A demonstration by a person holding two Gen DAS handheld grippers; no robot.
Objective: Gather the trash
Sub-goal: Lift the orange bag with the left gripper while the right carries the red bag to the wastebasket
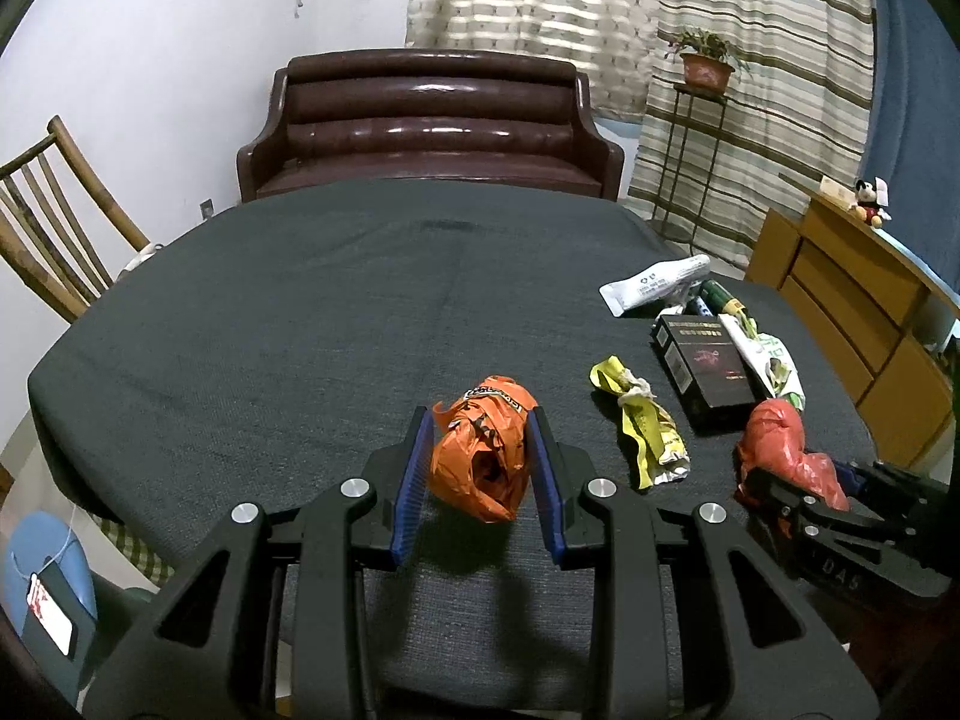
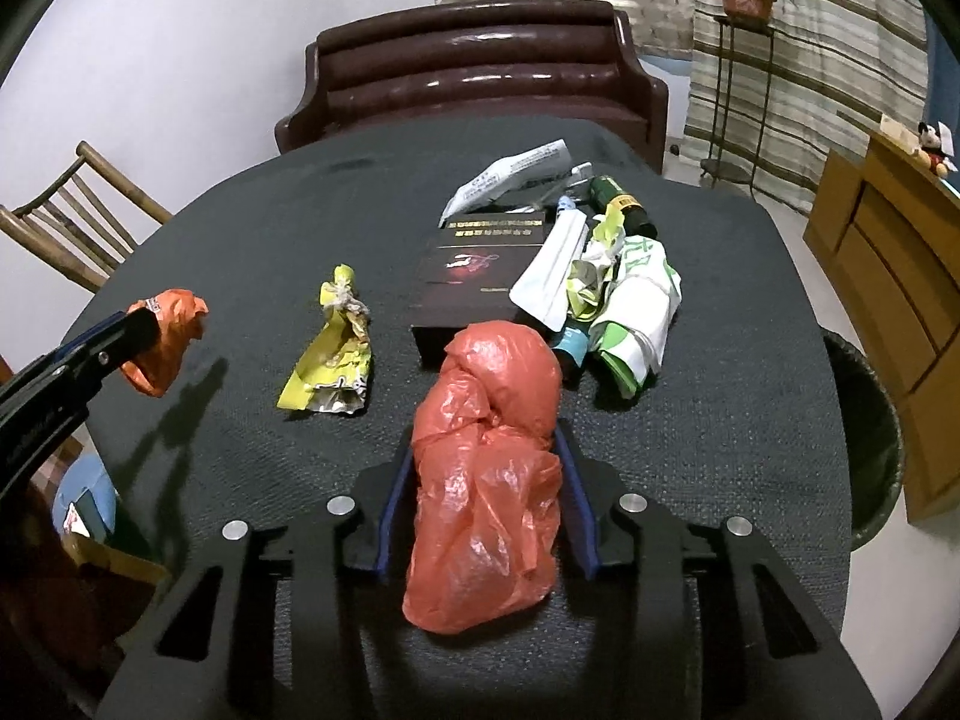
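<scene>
A crumpled orange bag [image 1: 480, 462] sits between the blue pads of my left gripper [image 1: 480, 414], which is shut on it just above the dark tablecloth [image 1: 300, 330]. In the right wrist view that orange bag [image 2: 171, 330] shows at the far left. My right gripper [image 2: 485, 435] has a red plastic bag [image 2: 486, 480] between its pads, and both pads press on its sides. In the left wrist view this red bag [image 1: 774, 438] lies low on the right. A yellow wrapper [image 2: 336, 348] lies on the table between the two grippers.
Behind the red bag lies a pile of trash: a black box [image 2: 480, 270], a white pouch [image 2: 516, 177], a green bottle [image 2: 621, 204] and a green-and-white bag [image 2: 636, 300]. A dark bin [image 2: 864, 432] stands right of the table. A brown armchair [image 1: 429, 120] is beyond it.
</scene>
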